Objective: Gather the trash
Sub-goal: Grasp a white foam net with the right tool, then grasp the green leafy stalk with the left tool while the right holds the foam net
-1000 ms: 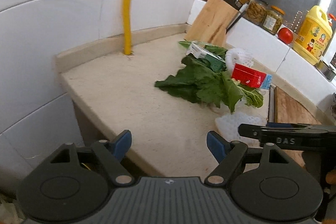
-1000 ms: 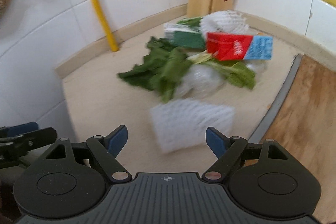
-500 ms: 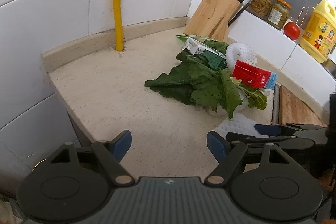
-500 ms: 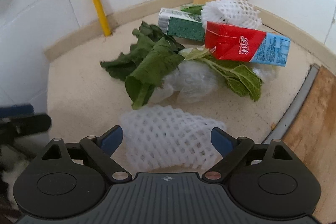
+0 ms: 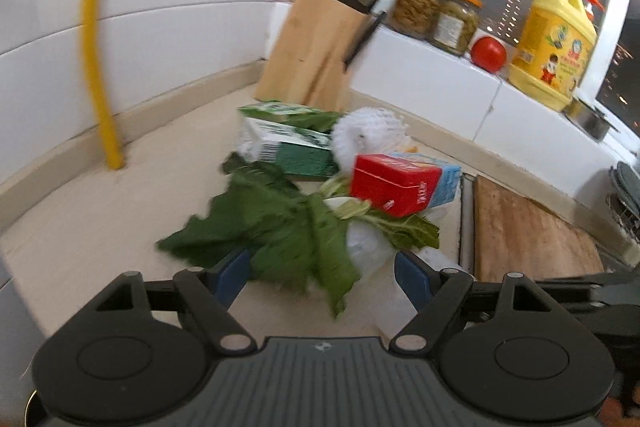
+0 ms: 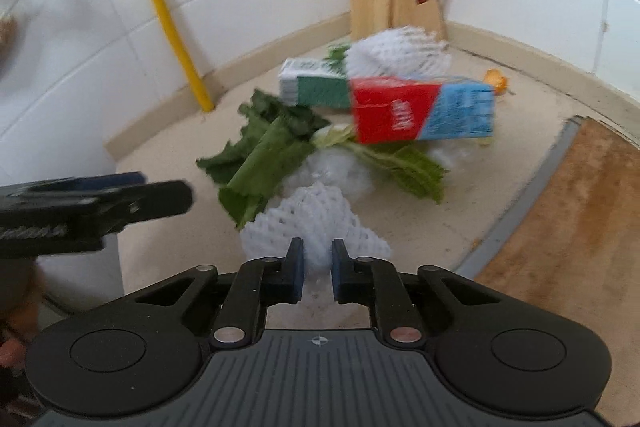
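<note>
Fingers [image 6: 297,267] on foam net [image 6: 316,223], R view only

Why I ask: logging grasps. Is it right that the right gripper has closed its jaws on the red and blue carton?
Not the carton. In the right wrist view the right gripper has closed its jaws on the white foam net; the red and blue carton lies untouched farther back.

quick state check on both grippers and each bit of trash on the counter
right hand-held gripper: shut on foam net
foam net: pinched at its near edge
left hand-held gripper: open, empty
red carton: lying on its side on the leaves
green carton: lying flat
leafy greens: loose on counter
second foam net: untouched by the knife block
</note>
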Tool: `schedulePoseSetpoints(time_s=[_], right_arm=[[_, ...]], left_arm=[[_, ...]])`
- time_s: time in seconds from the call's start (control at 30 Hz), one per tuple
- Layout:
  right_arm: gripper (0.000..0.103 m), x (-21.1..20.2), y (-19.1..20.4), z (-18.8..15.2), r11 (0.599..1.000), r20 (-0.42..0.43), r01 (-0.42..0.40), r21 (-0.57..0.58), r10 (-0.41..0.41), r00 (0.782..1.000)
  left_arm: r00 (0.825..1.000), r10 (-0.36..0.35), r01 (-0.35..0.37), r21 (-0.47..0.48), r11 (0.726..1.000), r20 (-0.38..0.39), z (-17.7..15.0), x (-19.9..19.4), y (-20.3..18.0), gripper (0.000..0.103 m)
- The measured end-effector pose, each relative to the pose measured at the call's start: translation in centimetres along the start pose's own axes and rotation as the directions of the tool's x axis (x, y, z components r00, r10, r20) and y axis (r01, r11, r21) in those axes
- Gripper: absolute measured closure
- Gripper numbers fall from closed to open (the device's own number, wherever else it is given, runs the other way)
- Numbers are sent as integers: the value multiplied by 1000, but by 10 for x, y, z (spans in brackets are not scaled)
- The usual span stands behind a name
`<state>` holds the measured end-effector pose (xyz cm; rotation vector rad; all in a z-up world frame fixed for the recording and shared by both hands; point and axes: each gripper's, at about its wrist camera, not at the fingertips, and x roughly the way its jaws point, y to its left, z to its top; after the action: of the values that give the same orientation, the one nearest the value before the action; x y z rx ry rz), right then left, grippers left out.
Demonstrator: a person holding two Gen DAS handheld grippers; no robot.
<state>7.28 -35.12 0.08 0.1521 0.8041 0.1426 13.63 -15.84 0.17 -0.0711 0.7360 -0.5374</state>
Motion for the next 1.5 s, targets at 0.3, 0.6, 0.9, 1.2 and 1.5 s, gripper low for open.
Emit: schedulePoseSetpoints(time_s=[0.3,0.6,0.9,1.2,1.5], right_arm=[[85,-23,-19,-11,990,34,55,132,-60,998],[85,-30,-15,-8,989,55,15,145,-23,998],[83,-12,7,-8,996,-13,-57,71,58,998],[30,4,24,-12,997,-43,-22,-69,19,999],[24,11,25,-12,983,-87,-73,-171,58,994]], left_arm=[[990,20,-19,9,1000,-143,7,59,-2,92],[991,-77,75,-29,997,-111,0,-20,22,99],[990,-26,25,-10,1000,-141,-30,-42,39,55],[990,23,-35,-82,996,-138,-36,-14,45,31],[975,32,-77,-200,977,-220,-41,15,50,30]])
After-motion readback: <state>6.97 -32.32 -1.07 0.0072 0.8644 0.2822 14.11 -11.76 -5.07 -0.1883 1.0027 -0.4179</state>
